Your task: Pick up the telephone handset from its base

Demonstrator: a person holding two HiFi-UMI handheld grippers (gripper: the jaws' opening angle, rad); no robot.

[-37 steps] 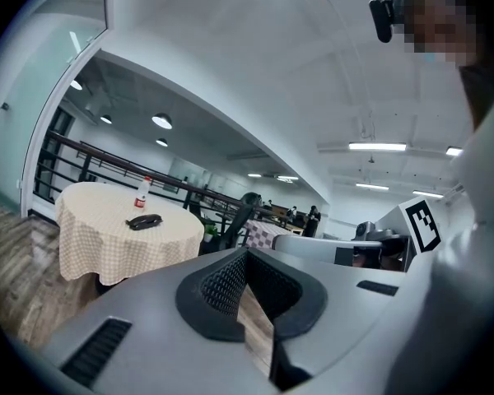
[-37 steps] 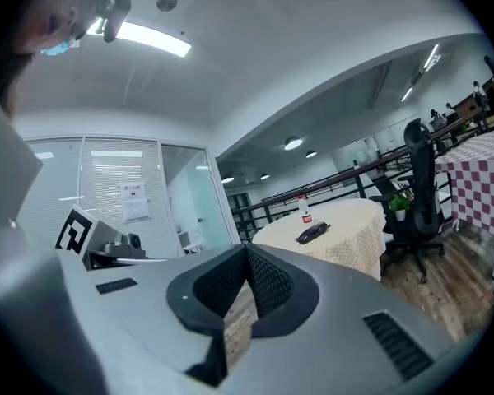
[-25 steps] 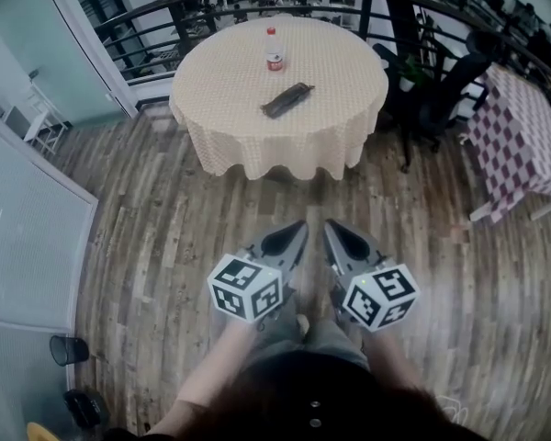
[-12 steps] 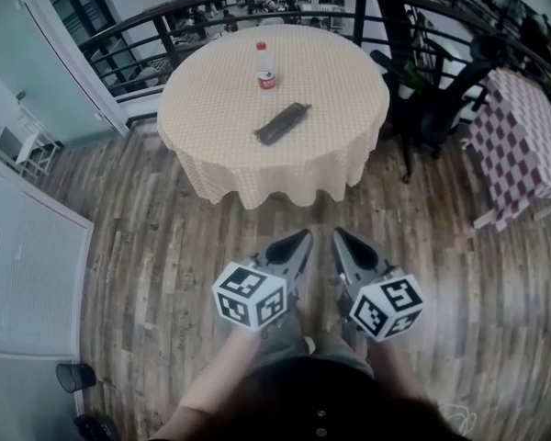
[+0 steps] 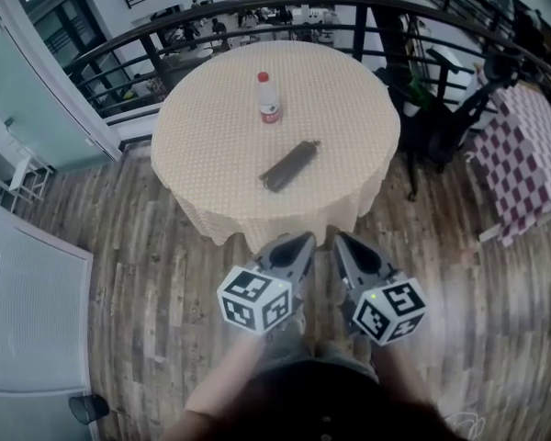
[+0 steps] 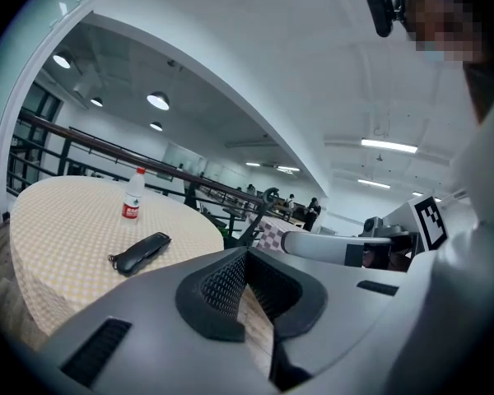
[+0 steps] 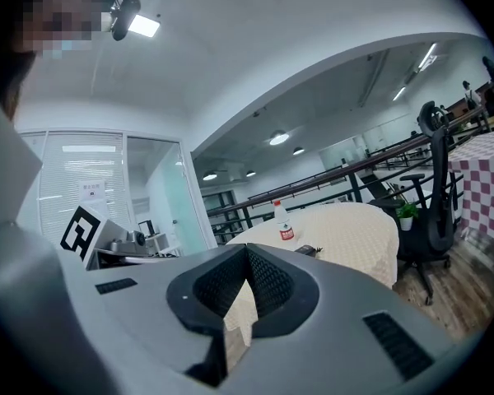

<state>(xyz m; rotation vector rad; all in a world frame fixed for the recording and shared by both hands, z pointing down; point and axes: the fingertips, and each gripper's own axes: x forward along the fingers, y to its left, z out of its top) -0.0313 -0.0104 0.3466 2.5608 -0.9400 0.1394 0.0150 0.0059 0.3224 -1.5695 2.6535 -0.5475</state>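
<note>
Moved: table looms nearer than a second ago.
Head view: telephone handset lies mid-table, near the bottle, well beyond left gripper and right gripper.
Left gripper view: jaws together, empty.
Right gripper view: jaws together, empty.
Handling: probably light, rigid, slick; grasp its narrow middle.

The left gripper and right gripper have been brought from well apart to near the round table.

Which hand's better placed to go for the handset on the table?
Left, marginally. The handset lies almost straight ahead of the left tongs; the right tongs sit further off-line. Both are shut, empty, short of the table.
</note>
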